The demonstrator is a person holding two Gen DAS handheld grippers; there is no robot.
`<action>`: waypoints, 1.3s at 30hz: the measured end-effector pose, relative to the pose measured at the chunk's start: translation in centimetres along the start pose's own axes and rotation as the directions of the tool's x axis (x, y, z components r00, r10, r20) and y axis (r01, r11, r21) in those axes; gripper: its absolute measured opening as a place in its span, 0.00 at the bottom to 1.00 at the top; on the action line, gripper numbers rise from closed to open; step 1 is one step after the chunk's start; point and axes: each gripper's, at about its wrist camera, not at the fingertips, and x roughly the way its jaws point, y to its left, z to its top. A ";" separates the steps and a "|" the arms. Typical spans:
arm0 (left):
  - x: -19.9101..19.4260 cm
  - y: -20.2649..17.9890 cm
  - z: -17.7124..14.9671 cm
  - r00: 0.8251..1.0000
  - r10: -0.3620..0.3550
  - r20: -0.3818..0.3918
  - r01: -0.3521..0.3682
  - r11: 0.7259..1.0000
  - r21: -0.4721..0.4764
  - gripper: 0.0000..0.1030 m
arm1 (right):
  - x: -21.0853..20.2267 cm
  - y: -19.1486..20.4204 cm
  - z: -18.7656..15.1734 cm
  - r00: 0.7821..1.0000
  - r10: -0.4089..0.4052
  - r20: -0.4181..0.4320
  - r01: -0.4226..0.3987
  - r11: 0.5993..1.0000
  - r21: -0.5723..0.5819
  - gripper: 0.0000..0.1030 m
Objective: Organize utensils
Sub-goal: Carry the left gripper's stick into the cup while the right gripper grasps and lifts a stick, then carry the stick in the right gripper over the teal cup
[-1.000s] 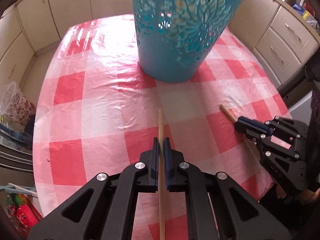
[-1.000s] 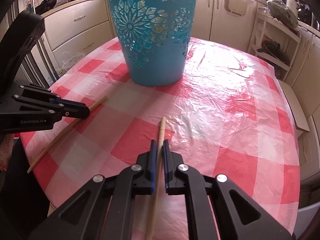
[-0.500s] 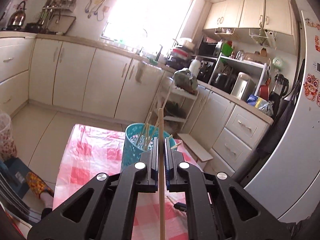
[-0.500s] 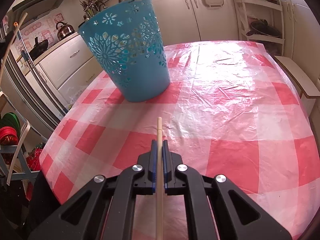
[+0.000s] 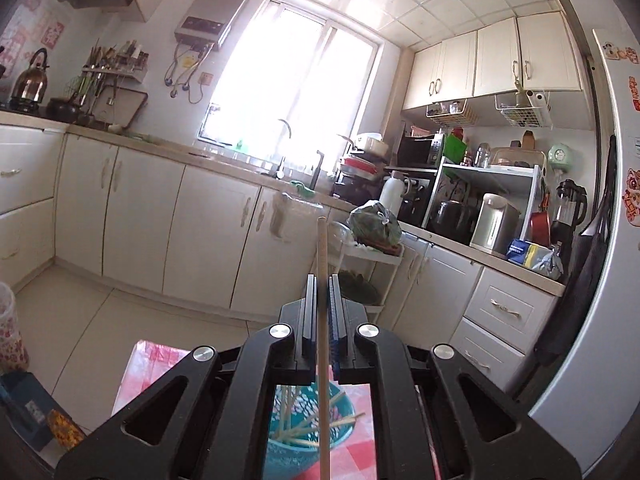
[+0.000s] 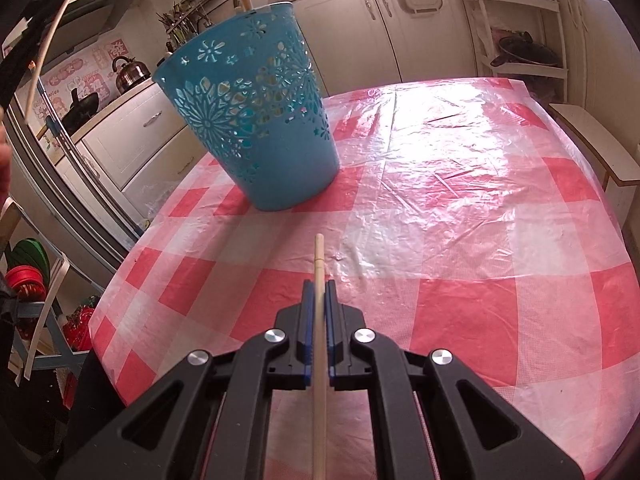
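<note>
My left gripper (image 5: 322, 280) is shut on a wooden chopstick (image 5: 322, 248) and is raised high, tilted up toward the kitchen. Below it, seen between the gripper arms, the blue cut-out basket (image 5: 300, 456) holds several chopsticks. My right gripper (image 6: 319, 286) is shut on another wooden chopstick (image 6: 319, 256) and hovers above the red-and-white checked tablecloth (image 6: 460, 208). The blue basket (image 6: 256, 120) stands ahead and to its left, with one stick end above its rim. The left gripper's chopstick (image 6: 48, 36) shows as a pale curve at the top left of the right wrist view.
White kitchen cabinets (image 5: 208, 240) and a crowded counter line the room beyond the table. A white shelf rack (image 6: 520, 40) and a small bench (image 6: 592, 140) stand off the table's far right edge. A cluttered rack (image 6: 36, 312) stands at the left.
Both grippers lifted their chopsticks off the table. The left one rose high and tilted up above the basket. The right one pulled up and back a little.
</note>
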 end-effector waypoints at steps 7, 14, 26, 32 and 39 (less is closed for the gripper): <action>5.4 0.3 -0.1 0.996 0.073 0.048 -0.075 0.997 0.030 0.05 | 0.0 -0.4 0.1 1.000 0.026 -0.001 -0.026 0.999 0.021 0.06; 8.9 1.5 -3.4 0.990 0.143 0.001 -0.143 0.989 0.039 0.05 | 0.0 -0.5 0.1 0.999 0.033 -0.002 -0.033 0.999 0.031 0.06; 7.7 1.8 -8.1 0.970 0.173 -0.173 -0.159 0.983 0.094 0.28 | -0.2 -0.9 0.2 0.999 0.046 0.008 -0.047 0.997 0.056 0.06; 2.4 2.6 -6.9 0.966 0.228 -0.123 -0.224 0.974 0.045 0.60 | -0.8 -1.5 0.2 0.997 0.072 0.034 -0.075 0.992 0.098 0.06; -3.9 3.0 -8.0 0.933 0.345 -0.104 -0.342 0.939 0.041 0.93 | -2.8 -1.6 0.7 0.985 0.128 0.116 -0.142 0.981 0.129 0.06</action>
